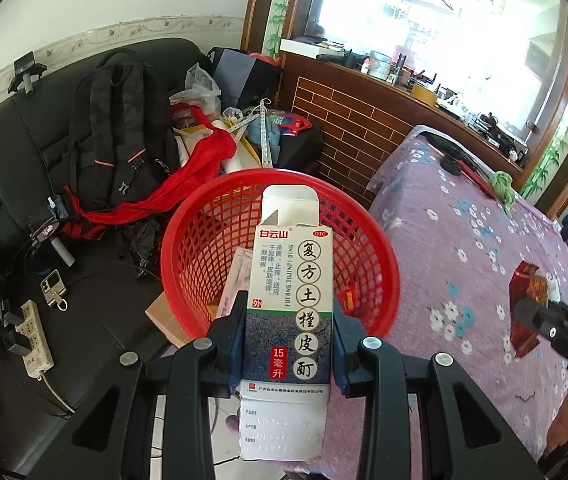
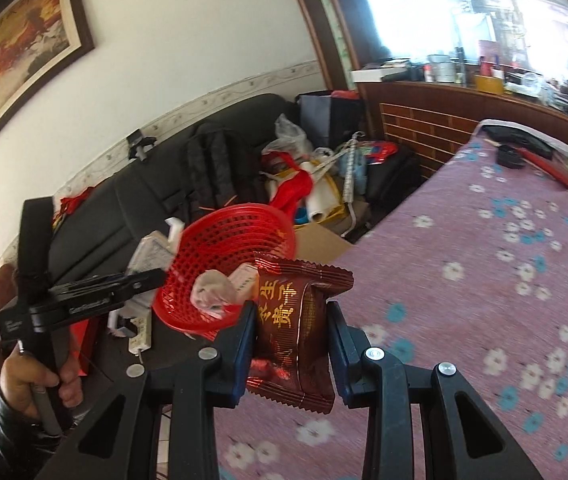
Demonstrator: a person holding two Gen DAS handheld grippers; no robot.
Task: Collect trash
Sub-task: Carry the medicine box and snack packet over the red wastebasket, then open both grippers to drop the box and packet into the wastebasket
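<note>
Currently, your holdings and surroundings, largest first:

- Black sofa [image 1: 23,184]: backdrop on your left, piled with a backpack [image 1: 119,128], red cloth and a power strip [image 1: 33,334]. Not part of the job.
- Surface in purple floral cloth [image 1: 464,248]: runs along your right side; nothing on it is within either tool's bite.
- Red mesh basket [image 1: 279,252]: the destination, standing between sofa and surface. It already contains some paper and wrapper scraps.
- Medicine carton [image 1: 290,312]: clamped across its narrow width by your left tool [image 1: 288,340]. Its long axis runs straight ahead along the fingers, open flap leading. The flap end already overlaps the basket's mouth in the left wrist view, so this hand looks nearer to a drop.
- Dark red snack wrapper [image 2: 296,332]: pinched by your right tool [image 2: 291,344], hanging upright between the pads. The basket lies ahead and to the left of it, with your left tool [image 2: 123,284] alongside the rim, so this hand likely has farther to travel, leftward.
</note>
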